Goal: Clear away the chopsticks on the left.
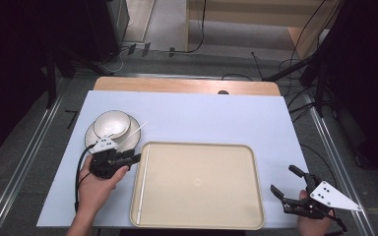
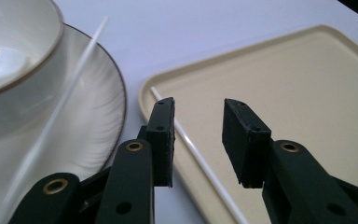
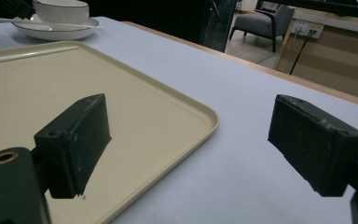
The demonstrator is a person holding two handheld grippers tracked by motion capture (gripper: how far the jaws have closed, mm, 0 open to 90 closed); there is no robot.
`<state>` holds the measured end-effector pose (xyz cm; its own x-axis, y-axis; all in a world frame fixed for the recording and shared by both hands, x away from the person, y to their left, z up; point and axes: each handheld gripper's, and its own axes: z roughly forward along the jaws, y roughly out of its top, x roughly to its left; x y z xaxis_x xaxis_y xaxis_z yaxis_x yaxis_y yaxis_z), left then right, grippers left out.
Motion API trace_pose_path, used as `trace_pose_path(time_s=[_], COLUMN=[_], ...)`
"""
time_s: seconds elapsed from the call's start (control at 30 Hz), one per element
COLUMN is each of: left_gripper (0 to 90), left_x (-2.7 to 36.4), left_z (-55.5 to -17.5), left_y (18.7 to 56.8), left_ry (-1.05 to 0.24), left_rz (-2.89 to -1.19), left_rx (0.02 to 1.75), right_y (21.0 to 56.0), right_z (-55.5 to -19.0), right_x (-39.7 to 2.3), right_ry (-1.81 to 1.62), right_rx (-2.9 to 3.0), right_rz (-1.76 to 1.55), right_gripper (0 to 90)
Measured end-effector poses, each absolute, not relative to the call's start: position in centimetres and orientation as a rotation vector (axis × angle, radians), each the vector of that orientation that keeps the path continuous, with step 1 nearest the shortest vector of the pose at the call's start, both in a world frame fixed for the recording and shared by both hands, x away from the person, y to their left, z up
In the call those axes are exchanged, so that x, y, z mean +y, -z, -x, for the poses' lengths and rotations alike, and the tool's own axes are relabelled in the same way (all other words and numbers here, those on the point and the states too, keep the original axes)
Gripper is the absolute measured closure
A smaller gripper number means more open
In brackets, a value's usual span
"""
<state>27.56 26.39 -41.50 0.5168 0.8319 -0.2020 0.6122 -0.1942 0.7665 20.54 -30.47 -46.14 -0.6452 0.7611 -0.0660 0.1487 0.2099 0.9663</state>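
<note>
The work in hand concerns two thin white chopsticks and a beige tray [image 1: 197,216] on the bench [image 1: 202,113].

One chopstick [image 1: 144,182] lies inside the tray, along its left wall, its long axis running from the near edge to the far edge of the bench. In the left gripper view the same stick [image 2: 200,163] passes below the gap between the jaws and slightly toward the left one. It rests on the tray floor; the pads do not touch it.

The second chopstick [image 1: 137,132] lies tilted across the rim of the plate [image 1: 130,142], beside the bowl [image 1: 112,124] that stands on that plate. Its free end points toward the far right. It is just beyond the left gripper [image 1: 137,157], on the plate side.

The left gripper's jaws stand partly open with nothing between the pads. The right gripper [image 1: 288,183] sits at the near right corner, beside the tray's right wall, jaws wide and empty.

Judgement: the first stick appears delivered; the second is the likely next object. The left hand is much the nearer; the right is well apart, across the whole tray. The stick's axis slants across the plate, so the jaws would need to close across its width, clear of the bowl. Risk: a thin stick resting on a curved rim may roll or slip.
</note>
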Motion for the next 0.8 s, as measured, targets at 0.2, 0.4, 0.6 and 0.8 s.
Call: trace_pose_path(time_s=[0.2, 0.4, 0.6, 0.8], left_gripper=[64.9, 72.3, 74.1, 74.4], left_x=[28.4, 29.8, 31.8, 32.5], left_z=[-27.6, -27.7, -28.0, -28.5], left_y=[40.8, 40.1, 40.2, 40.9], left_ry=[-0.379, -0.385, -0.418, -0.441], left_rz=[-1.902, -1.904, -1.903, -1.953], left_rx=[1.21, 1.255, 1.306, 1.353], right_y=[46.1, 46.1, 46.2, 46.1], right_z=[-20.5, -20.6, -20.6, -20.6], right_x=[-30.4, -30.4, -30.4, -30.4], right_ry=[-1.457, -1.459, -1.456, -1.452], right_rx=[1.948, 1.944, 1.946, 1.949], right_rz=[-0.844, -0.839, -0.843, -0.842], right_gripper=[13.0, 13.0, 13.0, 13.0])
